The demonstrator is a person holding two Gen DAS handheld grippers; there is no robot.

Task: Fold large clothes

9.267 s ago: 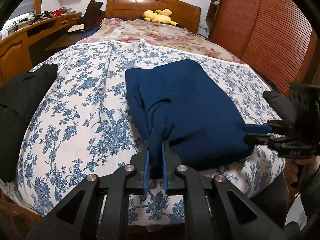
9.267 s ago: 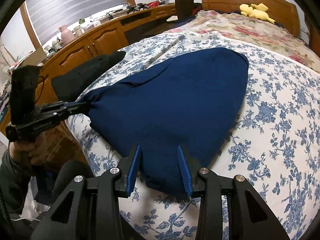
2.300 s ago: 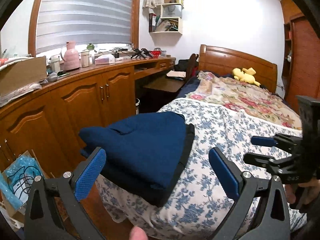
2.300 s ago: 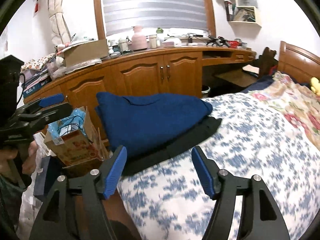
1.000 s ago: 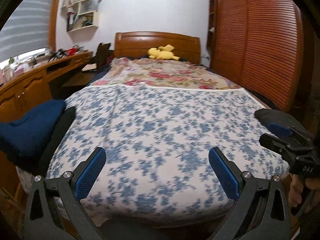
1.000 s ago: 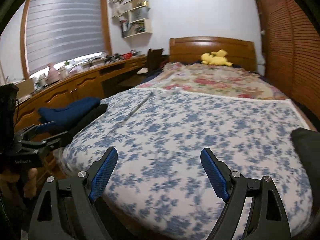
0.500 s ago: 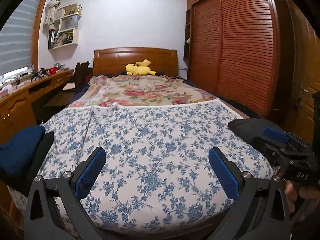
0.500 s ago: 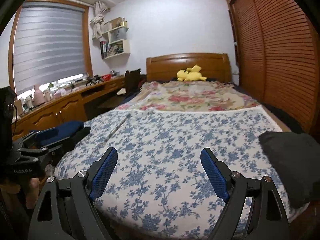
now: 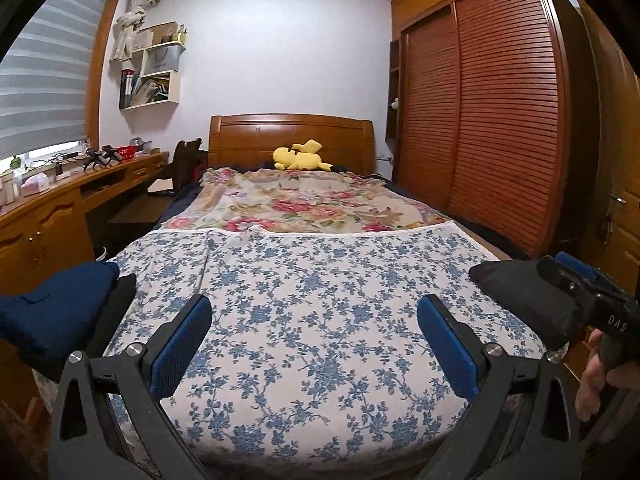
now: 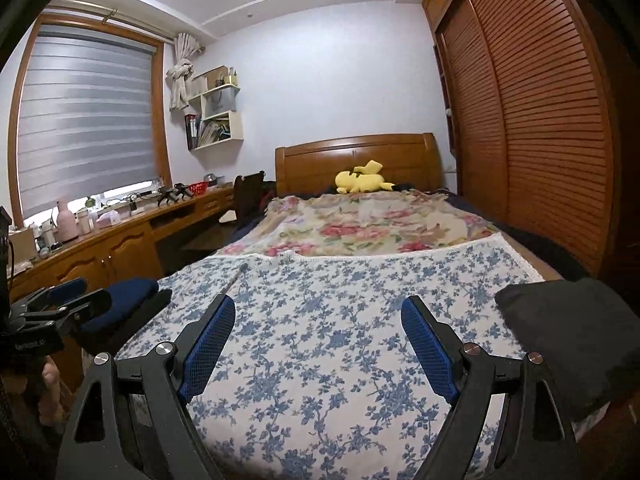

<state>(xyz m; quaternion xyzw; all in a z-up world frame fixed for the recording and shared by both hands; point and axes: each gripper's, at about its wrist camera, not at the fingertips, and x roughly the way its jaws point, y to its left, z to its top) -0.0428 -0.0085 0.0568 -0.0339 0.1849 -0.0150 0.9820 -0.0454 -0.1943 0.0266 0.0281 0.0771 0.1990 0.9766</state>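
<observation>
A folded navy garment lies on a folded black one at the near left edge of the bed, and a black garment lies bunched at the near right edge. Between them the blue-flowered sheet is bare. The left gripper and the right gripper both hang over the near end of the bed, jaws spread wide, blue pads holding and touching nothing. A yellow plush toy rests by the far headboard.

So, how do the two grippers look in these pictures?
Both the left gripper and the right gripper have black angular plastic arms with silver bolts and blue textured pads. White lettering is printed on the right gripper's black body. No sleeve is clearly visible.
</observation>
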